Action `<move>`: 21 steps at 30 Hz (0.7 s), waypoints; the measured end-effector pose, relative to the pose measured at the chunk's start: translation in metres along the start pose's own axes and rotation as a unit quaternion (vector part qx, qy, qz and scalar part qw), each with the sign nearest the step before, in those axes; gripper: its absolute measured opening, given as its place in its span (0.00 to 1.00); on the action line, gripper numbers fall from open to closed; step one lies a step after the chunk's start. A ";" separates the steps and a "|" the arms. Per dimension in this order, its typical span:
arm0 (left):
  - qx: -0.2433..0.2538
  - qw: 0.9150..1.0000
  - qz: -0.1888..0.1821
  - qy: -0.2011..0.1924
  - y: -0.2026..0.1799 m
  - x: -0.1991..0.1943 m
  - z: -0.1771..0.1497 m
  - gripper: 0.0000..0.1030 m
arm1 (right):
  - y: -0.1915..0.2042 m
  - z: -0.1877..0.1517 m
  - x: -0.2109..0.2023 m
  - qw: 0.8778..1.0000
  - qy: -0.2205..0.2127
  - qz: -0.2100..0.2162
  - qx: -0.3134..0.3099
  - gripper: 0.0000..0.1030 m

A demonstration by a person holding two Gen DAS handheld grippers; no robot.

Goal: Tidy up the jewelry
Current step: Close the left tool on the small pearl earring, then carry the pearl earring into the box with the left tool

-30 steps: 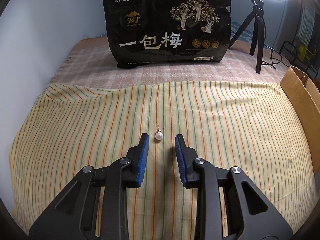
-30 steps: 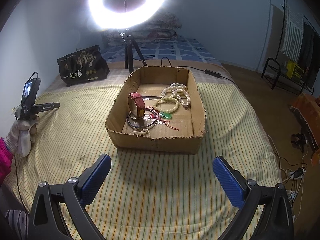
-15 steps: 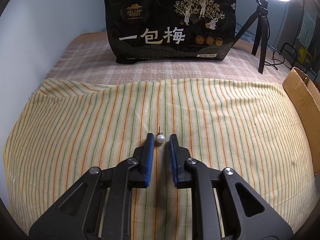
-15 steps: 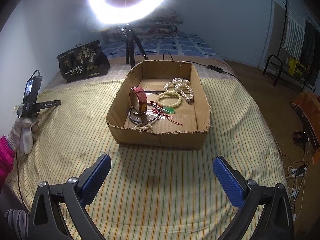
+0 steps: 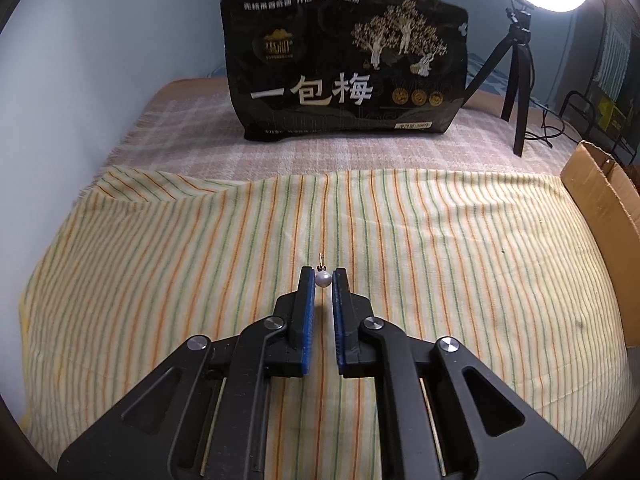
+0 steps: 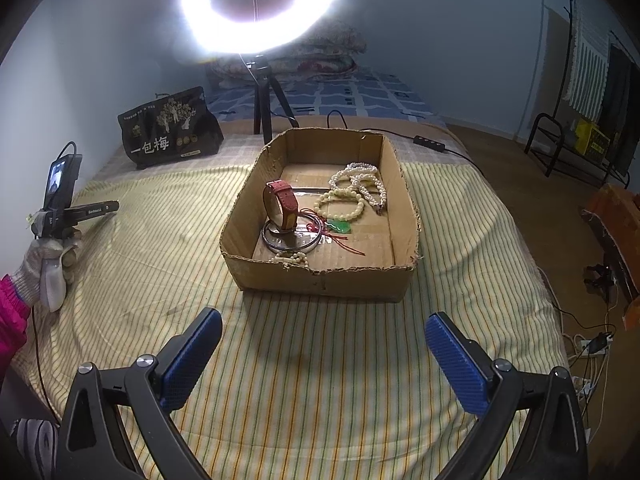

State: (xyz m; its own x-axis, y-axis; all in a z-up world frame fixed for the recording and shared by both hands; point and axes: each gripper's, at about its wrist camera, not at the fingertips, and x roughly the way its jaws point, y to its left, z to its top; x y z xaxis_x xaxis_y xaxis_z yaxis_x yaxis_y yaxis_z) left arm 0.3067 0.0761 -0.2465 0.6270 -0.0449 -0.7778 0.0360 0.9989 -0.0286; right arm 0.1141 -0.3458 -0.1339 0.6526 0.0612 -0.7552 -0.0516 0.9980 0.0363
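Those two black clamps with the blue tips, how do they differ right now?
The left gripper has its jaws nearly together, just closed in on a pearl earring between the pads; the right gripper stands wide open with nothing between its jaws. The left one reaches over bare striped cloth; the right one faces the cardboard box of jewelry. Both have black frames with blue pads and tilt down toward the bed.

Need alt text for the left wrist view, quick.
The left gripper has just closed its blue pads on a pearl earring lying on the striped cloth. A black snack bag stands behind; a cardboard box edges in right.
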 end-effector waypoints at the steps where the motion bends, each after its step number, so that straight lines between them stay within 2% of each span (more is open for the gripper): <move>1: 0.001 1.000 0.001 -0.003 0.000 -0.004 0.000 0.07 | 0.001 0.000 -0.001 1.000 -0.001 0.000 0.000 1.00; 11: 0.004 0.999 -0.016 -0.038 -0.013 -0.058 0.001 0.07 | 0.005 -0.004 -0.017 1.000 -0.012 -0.008 -0.002 1.00; 21: 0.025 0.995 -0.063 -0.073 -0.054 -0.120 0.007 0.07 | -0.002 -0.013 -0.043 1.000 -0.025 -0.018 0.005 1.00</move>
State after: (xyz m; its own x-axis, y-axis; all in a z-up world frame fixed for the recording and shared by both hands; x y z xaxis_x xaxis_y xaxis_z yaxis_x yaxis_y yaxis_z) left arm 0.2355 0.0278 -0.1471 0.7209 -0.1740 -0.6708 0.1580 0.9837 -0.0853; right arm 0.0762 -0.3507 -0.1095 0.6912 0.0252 -0.7223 -0.0203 0.9997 0.0154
